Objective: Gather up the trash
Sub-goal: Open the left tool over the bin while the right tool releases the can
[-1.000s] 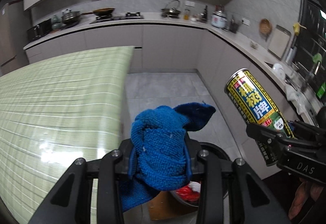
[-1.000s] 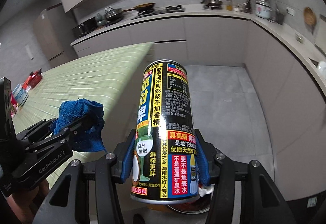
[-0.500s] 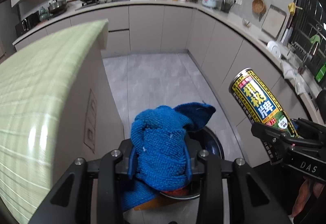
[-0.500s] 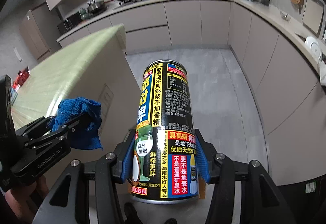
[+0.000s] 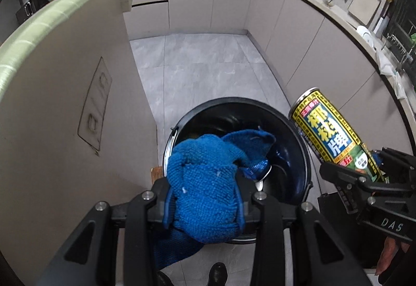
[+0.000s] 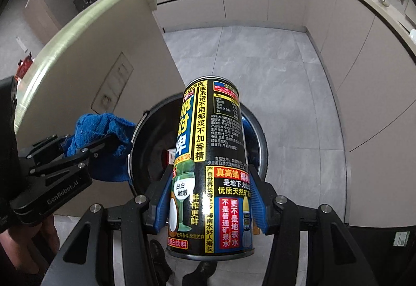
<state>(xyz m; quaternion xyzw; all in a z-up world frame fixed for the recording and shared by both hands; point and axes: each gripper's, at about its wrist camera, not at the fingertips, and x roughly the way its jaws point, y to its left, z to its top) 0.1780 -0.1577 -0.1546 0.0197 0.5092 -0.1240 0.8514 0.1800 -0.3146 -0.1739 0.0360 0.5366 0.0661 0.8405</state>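
My left gripper is shut on a crumpled blue cloth and holds it above the near rim of a round black trash bin on the floor. My right gripper is shut on a tall black and yellow drink can, upright, also above the bin. The can shows tilted at the right of the left wrist view, over the bin's right rim. The cloth shows at the left of the right wrist view. Red and white trash lies inside the bin.
The beige side of the kitchen island with a green mat on top stands close to the left of the bin. Grey tiled floor runs ahead to beige cabinets. My shoes show at the bottom edge.
Both grippers have dropped from table height and tilted down towards the floor. The bin has come into full view beneath the cloth and the can. Both grips are unchanged.
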